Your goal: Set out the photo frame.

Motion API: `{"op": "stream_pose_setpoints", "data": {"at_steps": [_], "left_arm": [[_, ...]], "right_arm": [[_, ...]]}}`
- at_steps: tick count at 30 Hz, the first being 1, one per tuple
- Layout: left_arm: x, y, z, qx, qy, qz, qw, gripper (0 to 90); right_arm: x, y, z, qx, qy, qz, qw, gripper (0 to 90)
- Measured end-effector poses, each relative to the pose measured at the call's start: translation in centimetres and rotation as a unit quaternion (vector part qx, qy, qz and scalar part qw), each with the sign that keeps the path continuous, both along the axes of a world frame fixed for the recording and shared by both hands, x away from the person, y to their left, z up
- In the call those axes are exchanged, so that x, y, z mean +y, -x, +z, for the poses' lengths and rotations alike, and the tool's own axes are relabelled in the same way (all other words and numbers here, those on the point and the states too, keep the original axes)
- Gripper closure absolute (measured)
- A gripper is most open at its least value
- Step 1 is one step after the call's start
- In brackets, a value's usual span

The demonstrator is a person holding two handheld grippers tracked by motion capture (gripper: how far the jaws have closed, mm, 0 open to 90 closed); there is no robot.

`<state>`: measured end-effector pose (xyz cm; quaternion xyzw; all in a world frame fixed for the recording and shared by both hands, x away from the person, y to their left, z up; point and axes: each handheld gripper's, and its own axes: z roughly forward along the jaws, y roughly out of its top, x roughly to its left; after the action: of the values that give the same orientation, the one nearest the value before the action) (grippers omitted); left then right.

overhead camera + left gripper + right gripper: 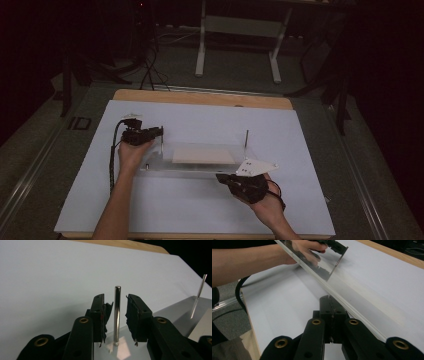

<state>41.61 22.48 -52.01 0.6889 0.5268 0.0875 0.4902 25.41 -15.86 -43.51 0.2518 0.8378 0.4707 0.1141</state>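
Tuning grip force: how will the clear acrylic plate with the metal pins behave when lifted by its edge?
The clear acrylic plate looks rigid: its edge runs straight past the right claw. Glossy faces suggest slipperiness. The upright metal pin between the open left claw jaws probably snags.

Wooden tabletop under a white sheet.
Covered almost to every edge; bare wood along the far side; clear plate lying mid-sheet.
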Motion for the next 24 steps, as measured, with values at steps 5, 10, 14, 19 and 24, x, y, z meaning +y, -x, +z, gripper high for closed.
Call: {"op": "stream_pose_setpoints", "data": {"at_steps": [5,10,14,19,24], "left_arm": [[0.8,1.0,0.6,-0.004,-0.002,0.005,1.0,66.4],[1.1,2.0,0.9,-0.018,-0.003,-0.006,0.9998,67.0],[1.4,2.9,1.1,-0.027,0.003,-0.009,0.9996,66.6],[1.3,4.2,1.6,-0.044,-0.004,-0.022,0.9988,65.6],[1.2,5.6,2.0,-0.058,-0.019,-0.029,0.9977,63.1]], "right_arm": [[0.0,-0.2,0.1,-0.001,-0.005,-0.002,1.0,90.0],[0.0,-0.3,0.3,0.0,-0.011,-0.005,0.9999,90.0],[0.0,-0.4,0.4,0.0,-0.014,-0.006,0.9999,90.0],[0.0,-0.6,0.5,-0.001,-0.019,-0.007,0.9998,90.0],[0.0,-0.7,0.7,-0.003,-0.022,-0.009,0.9997,90.0]]}}
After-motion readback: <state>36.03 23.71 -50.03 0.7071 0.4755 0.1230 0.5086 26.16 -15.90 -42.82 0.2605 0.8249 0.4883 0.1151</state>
